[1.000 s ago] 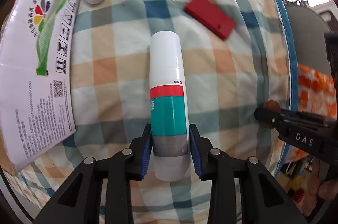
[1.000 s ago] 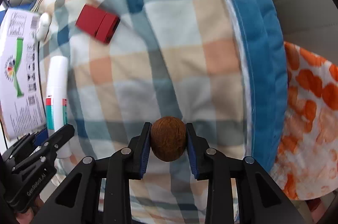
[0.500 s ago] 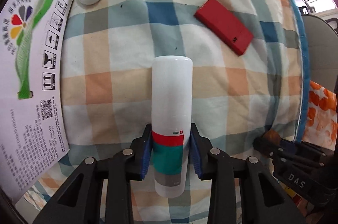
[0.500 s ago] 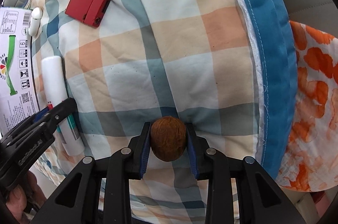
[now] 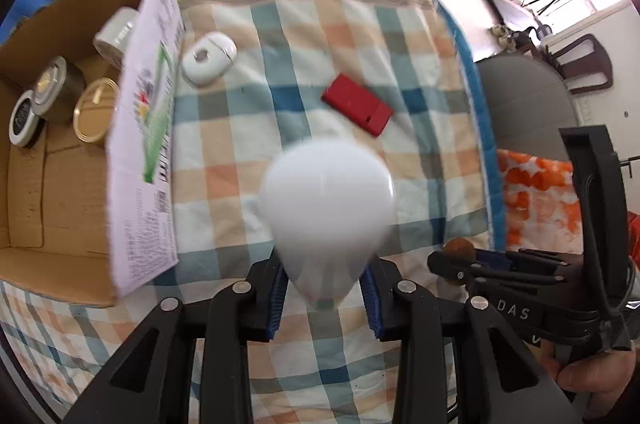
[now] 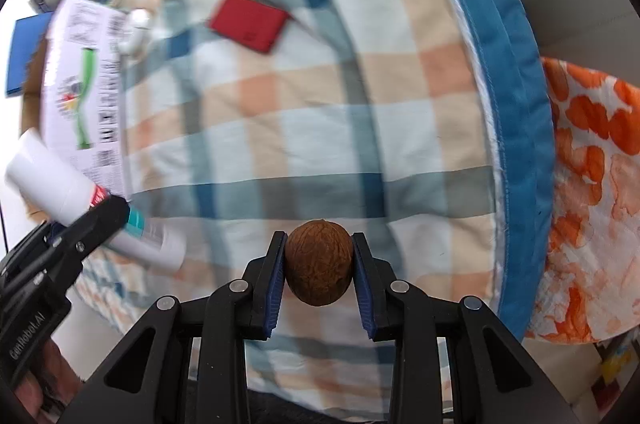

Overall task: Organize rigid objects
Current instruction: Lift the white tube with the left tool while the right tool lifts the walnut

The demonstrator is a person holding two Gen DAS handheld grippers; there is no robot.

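My left gripper is shut on a white tube with red and teal bands, lifted off the checked blanket with its cap end pointing at the camera; it also shows in the right wrist view. My right gripper is shut on a brown walnut, held above the blanket; the walnut also shows in the left wrist view. A red flat case and a white oval mouse-like object lie on the blanket. An open cardboard box stands at the left.
The box holds several round tins and jars. Its printed white flap stands up along the blanket's left side. The blue blanket edge runs on the right, with an orange patterned cloth beyond it.
My left gripper has lifted and tilted the tube up off the blanket, so its cap end now faces the camera. The box interior has come into view. The right gripper still holds the walnut.
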